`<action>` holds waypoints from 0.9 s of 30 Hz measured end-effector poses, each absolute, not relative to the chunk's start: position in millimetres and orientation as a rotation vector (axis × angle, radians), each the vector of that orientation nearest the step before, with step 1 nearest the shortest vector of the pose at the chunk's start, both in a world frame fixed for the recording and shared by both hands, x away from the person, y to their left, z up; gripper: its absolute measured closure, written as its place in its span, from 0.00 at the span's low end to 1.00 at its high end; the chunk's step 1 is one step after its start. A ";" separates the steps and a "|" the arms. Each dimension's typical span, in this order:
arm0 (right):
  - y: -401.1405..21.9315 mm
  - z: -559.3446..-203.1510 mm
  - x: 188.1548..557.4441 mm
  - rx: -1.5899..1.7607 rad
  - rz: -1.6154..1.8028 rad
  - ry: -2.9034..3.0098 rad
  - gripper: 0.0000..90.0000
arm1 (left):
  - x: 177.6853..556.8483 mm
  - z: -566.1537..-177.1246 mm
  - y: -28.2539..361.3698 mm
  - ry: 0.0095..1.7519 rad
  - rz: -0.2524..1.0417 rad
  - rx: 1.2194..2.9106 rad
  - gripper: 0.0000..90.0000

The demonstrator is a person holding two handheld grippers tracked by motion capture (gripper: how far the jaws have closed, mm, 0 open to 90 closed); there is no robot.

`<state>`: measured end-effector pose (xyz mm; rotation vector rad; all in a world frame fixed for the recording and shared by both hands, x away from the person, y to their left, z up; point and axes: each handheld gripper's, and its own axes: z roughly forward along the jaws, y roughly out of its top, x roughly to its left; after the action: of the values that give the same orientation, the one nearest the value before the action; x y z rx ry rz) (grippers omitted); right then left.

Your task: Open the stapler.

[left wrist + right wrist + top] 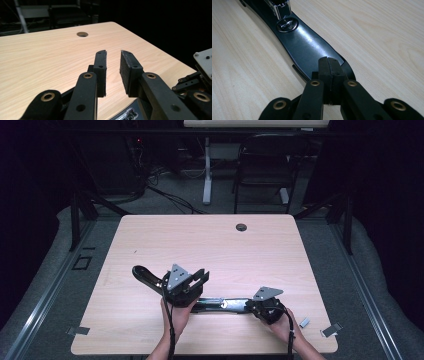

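The long black stapler (200, 297) lay lengthwise between both grippers; right fingers (331, 68) were clenched over its end, left fingers (100, 65) released.

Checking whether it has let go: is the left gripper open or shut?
Open. The left gripper shows a clear gap between its pads, with bare table visible through it and nothing between them.

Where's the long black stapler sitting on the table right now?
In the high view the black stapler lies flat near the table's front edge, running left to right, with the left gripper above its left end and the right gripper at its right end.
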<state>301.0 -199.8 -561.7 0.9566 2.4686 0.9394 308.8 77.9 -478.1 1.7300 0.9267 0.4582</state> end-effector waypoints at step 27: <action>-204.1 -558.8 307.3 1.007 0.941 2.506 0.91 | 365.4 -470.5 55.8 0.859 0.205 2.047 0.70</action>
<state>307.3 -204.1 -558.8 1.0069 2.5055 0.9407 365.4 55.8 -470.5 2.0473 0.8591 0.2055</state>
